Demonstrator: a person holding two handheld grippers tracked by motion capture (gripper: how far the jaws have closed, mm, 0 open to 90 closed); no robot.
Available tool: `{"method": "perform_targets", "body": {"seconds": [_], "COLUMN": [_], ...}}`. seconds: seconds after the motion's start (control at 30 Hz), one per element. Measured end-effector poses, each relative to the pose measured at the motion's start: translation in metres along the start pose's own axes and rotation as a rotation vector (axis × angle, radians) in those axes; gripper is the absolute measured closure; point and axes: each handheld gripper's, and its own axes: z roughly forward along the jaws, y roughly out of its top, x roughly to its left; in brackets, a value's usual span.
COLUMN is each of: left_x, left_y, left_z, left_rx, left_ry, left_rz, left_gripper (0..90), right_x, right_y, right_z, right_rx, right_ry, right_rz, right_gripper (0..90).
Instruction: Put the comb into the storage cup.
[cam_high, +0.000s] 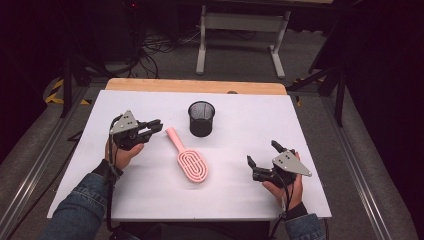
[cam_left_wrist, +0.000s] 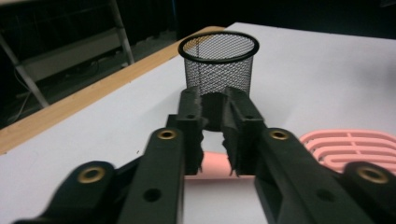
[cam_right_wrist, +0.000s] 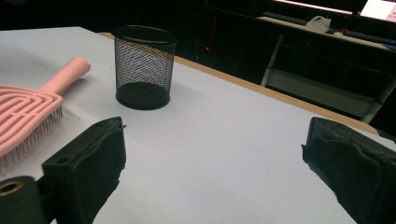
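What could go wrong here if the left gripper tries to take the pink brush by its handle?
1. The left gripper has its jaws nearly closed above the pink brush handle; it may push the handle instead of gripping it.
2. The mesh cup stands just behind the handle tip and looks light, so a forward push might knock it over.

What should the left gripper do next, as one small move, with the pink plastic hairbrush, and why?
Probably lower the left gripper a little and close it on the handle of the pink plastic hairbrush. In the left gripper view the jaws stand partly open above the handle end, with the black mesh cup straight ahead. The right gripper is wide open and away from the brush.
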Motion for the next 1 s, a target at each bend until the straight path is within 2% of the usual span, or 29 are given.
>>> {"method": "perform_targets", "body": {"seconds": [0.03,0.07,0.1,0.17,0.23,0.27,0.37,0.4,0.43,0.5,0.57,0.6,0.63,0.73,0.83,0.87,1.0], "left_x": [0.000,0.001,0.002,0.002,0.003,0.003,0.001,0.001,-0.001,-0.003,-0.003,-0.003,-0.004,-0.004,-0.008,-0.008,-0.007], "left_y": [0.000,0.001,0.002,0.002,0.002,0.002,0.005,0.005,0.006,0.007,0.007,0.007,0.007,0.007,0.003,0.003,-0.002], "left_z": [0.000,0.006,0.013,0.018,0.032,0.032,0.048,0.048,0.055,0.059,0.069,0.069,0.076,0.081,0.091,0.091,0.095], "left_rx": [0.000,0.021,0.042,0.059,0.108,0.108,0.161,0.161,0.189,0.207,0.241,0.241,0.267,0.294,0.375,0.375,0.441], "left_ry": [0.000,0.000,-0.011,-0.009,-0.020,-0.020,-0.021,-0.021,-0.020,-0.018,-0.023,-0.023,-0.019,-0.017,-0.013,-0.013,-0.020], "left_rz": [0.000,0.006,-0.001,0.003,-0.002,-0.002,0.013,0.013,0.030,0.041,0.032,0.032,0.031,0.033,0.054,0.054,0.062], "left_gripper": [85.9,85.9,89.7,90.0,90.0,90.0,90.0,90.0,90.0,90.0,90.0,90.0,90.0,90.0,90.0,90.0,90.0], "right_x": [0.000,0.000,0.000,0.000,0.000,0.000,0.001,0.001,0.001,0.001,0.001,0.001,0.001,0.002,0.002,0.002,0.003], "right_y": [0.000,0.000,-0.001,-0.001,-0.001,-0.002,-0.002,-0.002,-0.002,-0.003,-0.003,-0.003,-0.003,-0.003,-0.004,-0.004,-0.005], "right_z": [0.000,0.000,0.001,0.001,0.002,0.002,0.003,0.003,0.003,0.004,0.004,0.004,0.004,0.004,0.005,0.005,0.007], "right_rx": [0.000,0.006,0.008,0.011,0.016,0.018,0.024,0.024,0.024,0.027,0.028,0.028,0.029,0.031,0.038,0.038,0.051], "right_ry": [0.000,-0.001,0.004,0.006,0.009,0.011,0.017,0.018,0.020,0.023,0.026,0.026,0.026,0.028,0.034,0.034,0.041], "right_rz": [0.000,-0.003,-0.002,0.000,-0.002,-0.003,-0.006,-0.007,-0.005,-0.004,-0.005,-0.005,-0.006,-0.006,-0.007,-0.007,-0.012], "right_gripper": [6.3,6.3,6.4,6.4,6.5,6.5,6.5,6.5,6.5,6.5,6.5,6.5,6.5,6.5,6.6,6.6,6.7]}}
